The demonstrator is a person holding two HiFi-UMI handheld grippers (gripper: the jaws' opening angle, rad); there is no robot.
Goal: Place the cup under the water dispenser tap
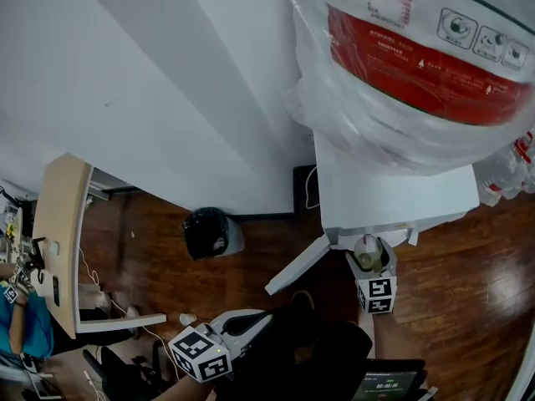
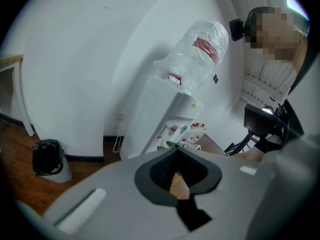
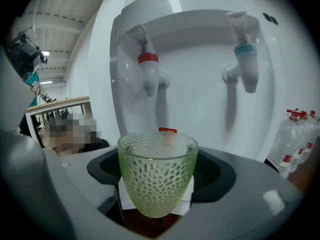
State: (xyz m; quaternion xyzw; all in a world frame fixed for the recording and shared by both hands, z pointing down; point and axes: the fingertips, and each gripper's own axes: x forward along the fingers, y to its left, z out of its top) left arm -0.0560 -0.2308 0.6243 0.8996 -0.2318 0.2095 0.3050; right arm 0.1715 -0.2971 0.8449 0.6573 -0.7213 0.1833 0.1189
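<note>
While the right gripper reaches forward and tilts slightly downward to the front of the water dispenser, its jaws grasp the cup by its sides, holding it upright. Its black-and-white marker cube faces up toward the head camera. The cup is pale green glass, covered all over in small raised dimples, with a wide round rim that tapers to a narrower base, and it looks empty. In the right gripper view it sits in front of and lower than the dispenser's two taps, nearer the red-collared tap than the blue-collared tap, and touches neither. The dispenser is smooth, glossy white plastic. On top sits a large clear water bottle wrapped in crinkled plastic film, with a red label. The left gripper is low at the bottom of the head view, well apart from the dispenser, angled up toward it. Its grey jaws are clenched together on nothing, with only a sliver of floor showing between the dark pads. The wooden floor is dark, shiny planking. A waste bin lined with a black bag stands against the plain white wall.
</note>
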